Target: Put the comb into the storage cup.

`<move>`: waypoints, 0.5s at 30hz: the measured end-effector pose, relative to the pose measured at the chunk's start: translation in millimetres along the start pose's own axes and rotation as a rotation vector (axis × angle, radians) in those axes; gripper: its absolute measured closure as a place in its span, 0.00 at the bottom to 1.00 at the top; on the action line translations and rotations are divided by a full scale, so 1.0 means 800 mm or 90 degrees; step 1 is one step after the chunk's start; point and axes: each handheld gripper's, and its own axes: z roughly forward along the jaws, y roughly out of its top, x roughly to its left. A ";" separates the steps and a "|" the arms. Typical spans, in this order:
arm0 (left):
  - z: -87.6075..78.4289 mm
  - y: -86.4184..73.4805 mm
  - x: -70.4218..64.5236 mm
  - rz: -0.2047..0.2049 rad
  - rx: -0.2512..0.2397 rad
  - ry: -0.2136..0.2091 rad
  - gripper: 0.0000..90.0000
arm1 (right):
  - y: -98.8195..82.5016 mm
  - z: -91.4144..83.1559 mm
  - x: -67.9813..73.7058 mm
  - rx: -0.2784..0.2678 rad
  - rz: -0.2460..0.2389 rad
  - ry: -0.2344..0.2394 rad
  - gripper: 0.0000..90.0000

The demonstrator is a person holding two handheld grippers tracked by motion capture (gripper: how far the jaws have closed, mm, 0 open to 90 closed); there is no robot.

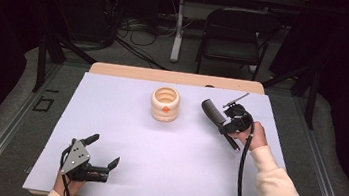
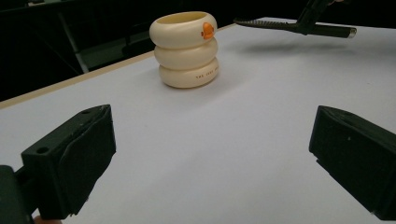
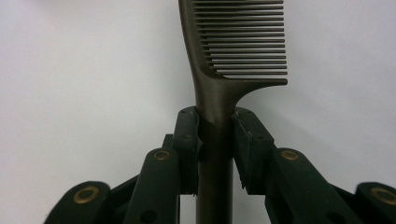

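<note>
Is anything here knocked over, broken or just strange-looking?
Nothing stands out. The cream holder stands upright and whole on the white sheet. The right gripper clamps the dark comb by its handle, lifted above the sheet. The left gripper rests open near the front edge.

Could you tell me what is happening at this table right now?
A person works with two hand-held grippers over a white table. The right gripper is shut on the handle of a dark comb, held just above the surface on the right side. The left gripper sits open near the front left edge, holding nothing. A cream ribbed holder stands upright mid-table, apart from both.
</note>
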 end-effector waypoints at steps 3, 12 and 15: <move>0.000 0.000 0.000 0.000 0.001 0.000 0.01 | -0.001 -0.002 0.002 -0.010 -0.001 0.002 0.80; 0.000 0.000 0.000 0.000 0.002 0.000 0.01 | -0.007 -0.007 0.002 -0.045 -0.006 0.011 0.80; 0.000 0.000 0.000 0.000 0.002 0.000 0.01 | -0.008 -0.010 0.003 -0.062 -0.003 0.017 0.80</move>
